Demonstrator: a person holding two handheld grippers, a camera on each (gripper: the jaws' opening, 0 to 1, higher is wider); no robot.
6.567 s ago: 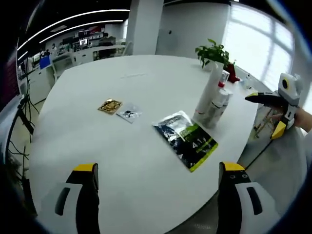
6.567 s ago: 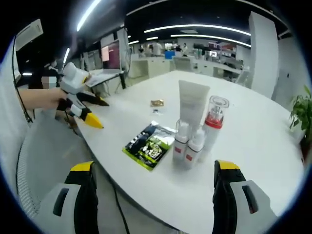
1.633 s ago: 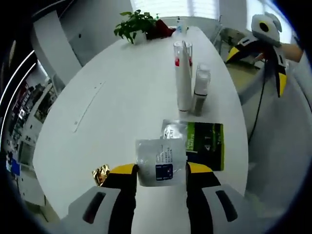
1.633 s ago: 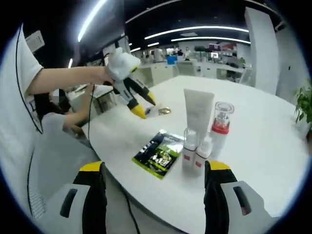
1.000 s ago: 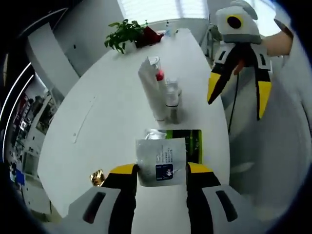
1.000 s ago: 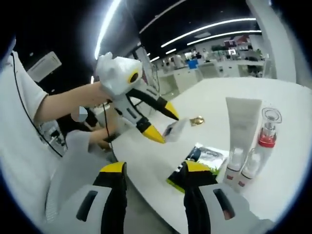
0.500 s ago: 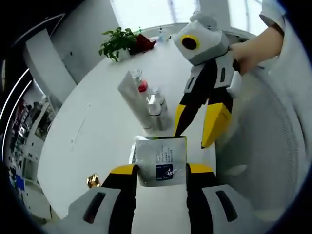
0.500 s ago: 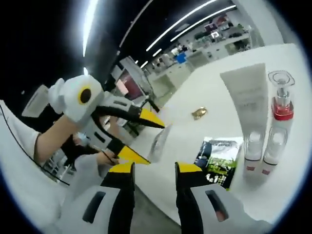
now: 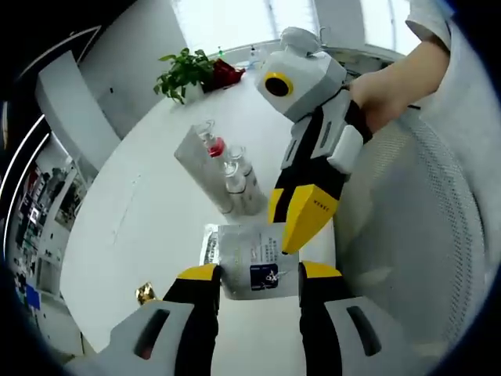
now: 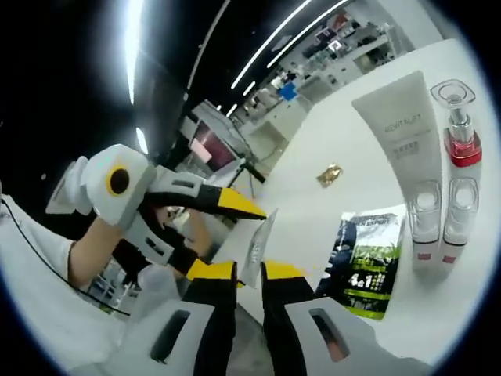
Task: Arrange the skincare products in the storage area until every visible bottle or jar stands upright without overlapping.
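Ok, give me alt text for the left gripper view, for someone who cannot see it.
The left gripper holds a small silver foil sachet above a round white table, while the right gripper, held by a person's hand, reaches its yellow tips to the sachet's top edge. Behind stand a white tube and small bottles, upright.

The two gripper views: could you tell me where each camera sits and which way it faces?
Left gripper view: rides the left gripper, facing along the white table; a forearm shows.
Right gripper view: rides the right gripper, facing the left gripper and a hand.
Shared: silver sachet, white tube, red-collared pump bottle, two small bottles, green packet, gold sachet.
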